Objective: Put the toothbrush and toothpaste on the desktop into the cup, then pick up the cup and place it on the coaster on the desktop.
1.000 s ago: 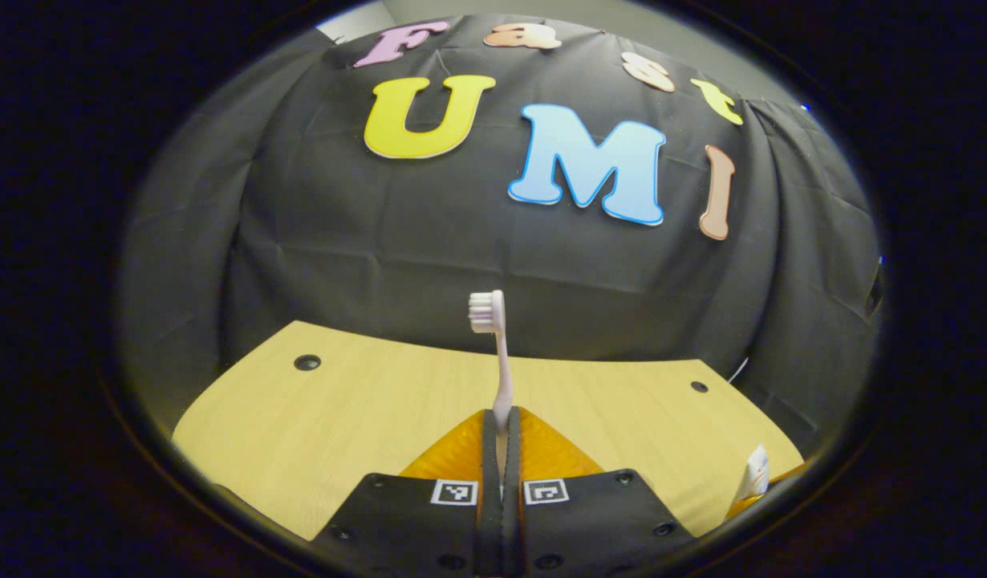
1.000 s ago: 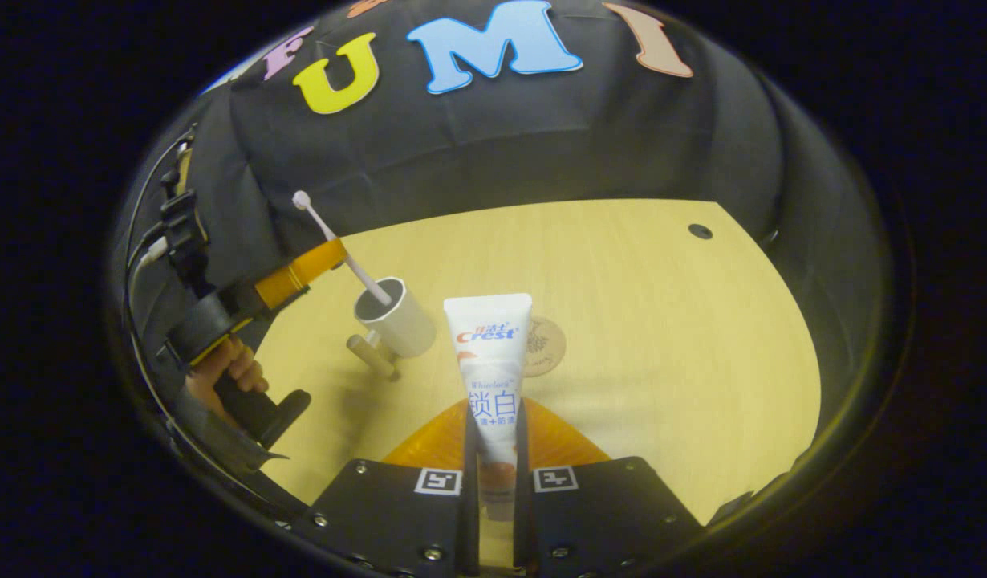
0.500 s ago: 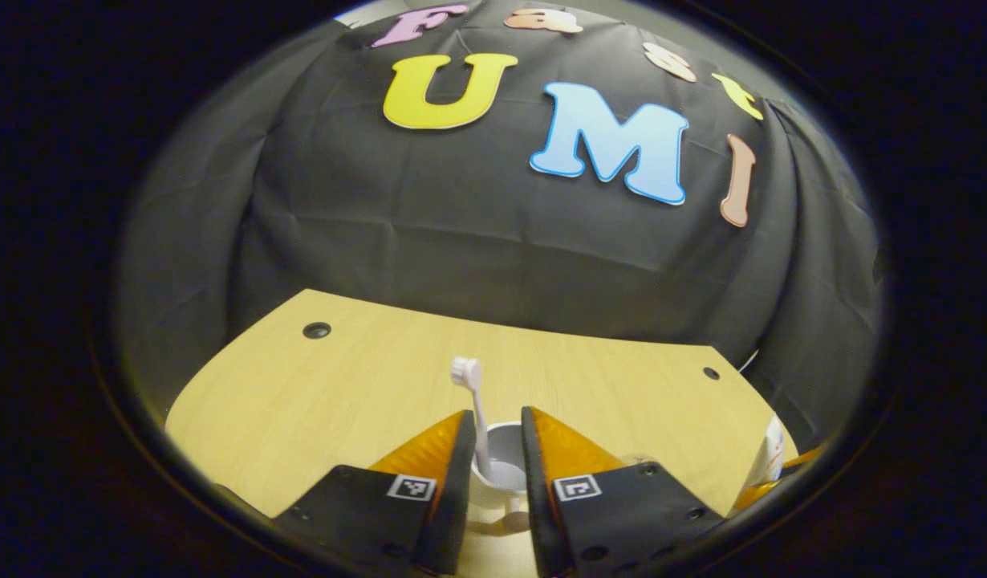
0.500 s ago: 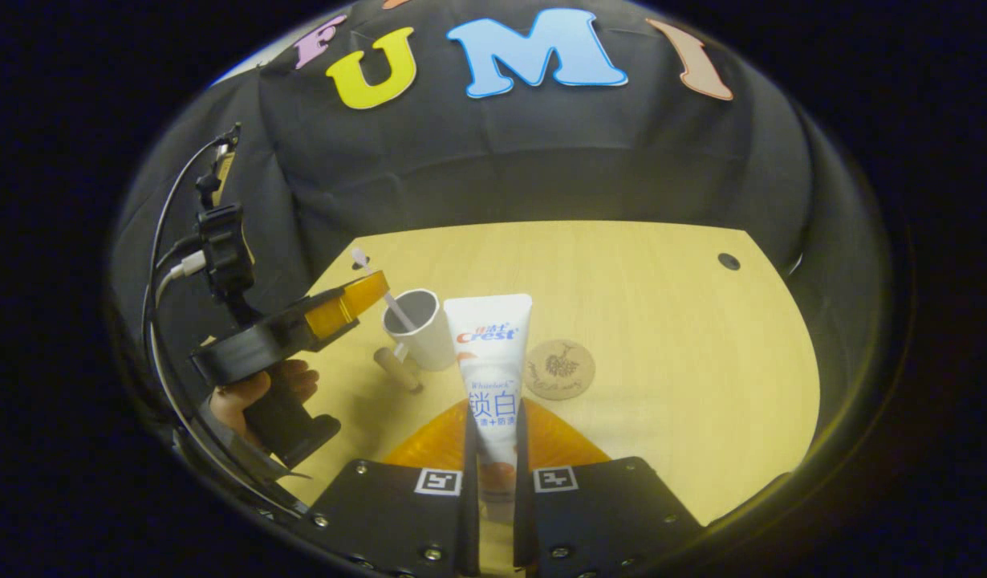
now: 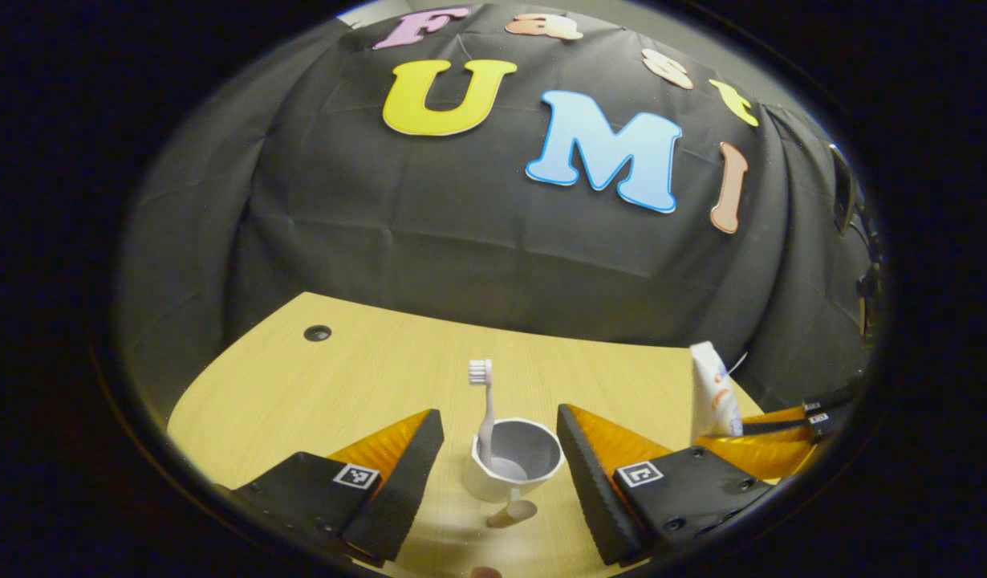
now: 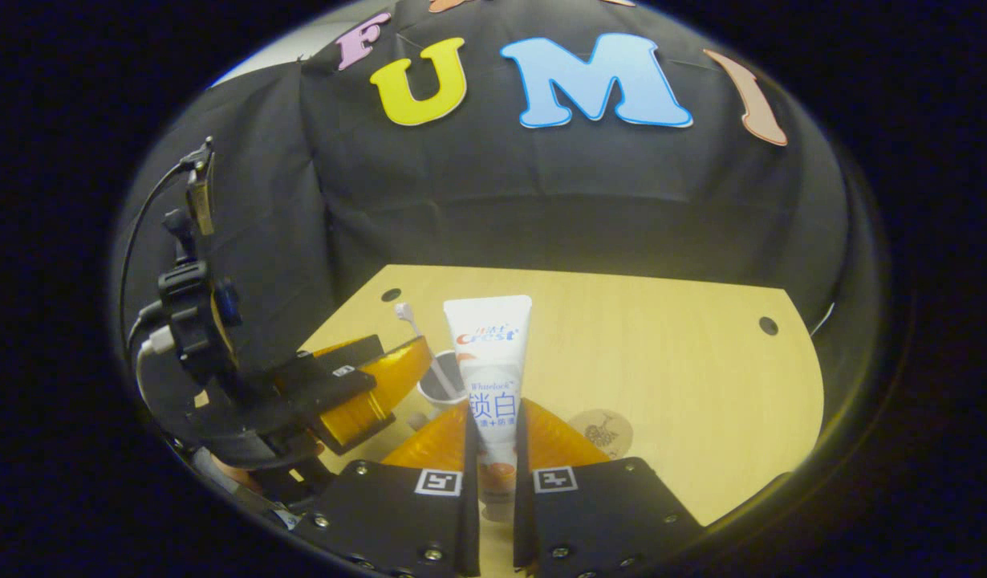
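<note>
the right gripper (image 6: 493, 449) is clamped low on the light, squashy toothpaste (image 6: 489, 361), while the left gripper (image 5: 497, 474), fingers apart, flanks the cup (image 5: 513, 470) holding the toothbrush (image 5: 485, 405).

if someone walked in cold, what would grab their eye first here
Probably the white toothpaste tube standing upright, pinched between the right gripper's fingers, in the middle of the right gripper view. Next, the toothbrush standing bristles-up in the white cup on the wooden desktop, between the left gripper's spread orange fingers.
</note>
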The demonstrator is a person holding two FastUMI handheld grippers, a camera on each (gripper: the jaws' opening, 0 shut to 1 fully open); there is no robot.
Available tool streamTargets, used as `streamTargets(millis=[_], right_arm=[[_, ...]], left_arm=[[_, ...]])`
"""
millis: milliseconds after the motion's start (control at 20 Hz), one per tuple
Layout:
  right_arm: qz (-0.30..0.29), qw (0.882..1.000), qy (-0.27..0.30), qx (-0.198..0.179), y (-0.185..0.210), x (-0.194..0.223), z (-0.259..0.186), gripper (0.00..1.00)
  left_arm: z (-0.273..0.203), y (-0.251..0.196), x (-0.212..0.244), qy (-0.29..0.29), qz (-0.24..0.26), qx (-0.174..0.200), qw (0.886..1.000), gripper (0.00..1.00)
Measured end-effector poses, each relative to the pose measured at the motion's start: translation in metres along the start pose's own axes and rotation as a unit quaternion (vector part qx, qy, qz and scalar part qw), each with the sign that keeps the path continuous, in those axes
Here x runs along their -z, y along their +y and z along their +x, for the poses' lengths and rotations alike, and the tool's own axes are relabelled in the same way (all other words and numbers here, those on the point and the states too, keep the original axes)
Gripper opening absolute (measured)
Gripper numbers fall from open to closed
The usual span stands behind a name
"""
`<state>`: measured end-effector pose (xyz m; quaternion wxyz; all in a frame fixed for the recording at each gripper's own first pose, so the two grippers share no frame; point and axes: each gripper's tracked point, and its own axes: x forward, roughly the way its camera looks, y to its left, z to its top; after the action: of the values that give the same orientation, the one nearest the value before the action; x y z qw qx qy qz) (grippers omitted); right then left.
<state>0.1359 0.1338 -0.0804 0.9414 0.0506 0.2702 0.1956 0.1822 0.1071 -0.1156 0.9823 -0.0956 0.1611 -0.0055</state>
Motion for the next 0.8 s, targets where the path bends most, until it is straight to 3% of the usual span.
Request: streamTargets(millis=[500,800], right_arm=[[-0.026,0.993,-0.108,-0.039,0.047,-0.060,0.050,0.18],[-0.029,0.990,-0.130,-0.041,0.057,-0.076,0.089,0.18]], left_arm=[[-0.040,0.030,0.012,0.025,-0.025,-0.007,0.999,1.00],[-0.049,0.053,0.028,0.044,-0.043,-0.013,0.998,0.96]])
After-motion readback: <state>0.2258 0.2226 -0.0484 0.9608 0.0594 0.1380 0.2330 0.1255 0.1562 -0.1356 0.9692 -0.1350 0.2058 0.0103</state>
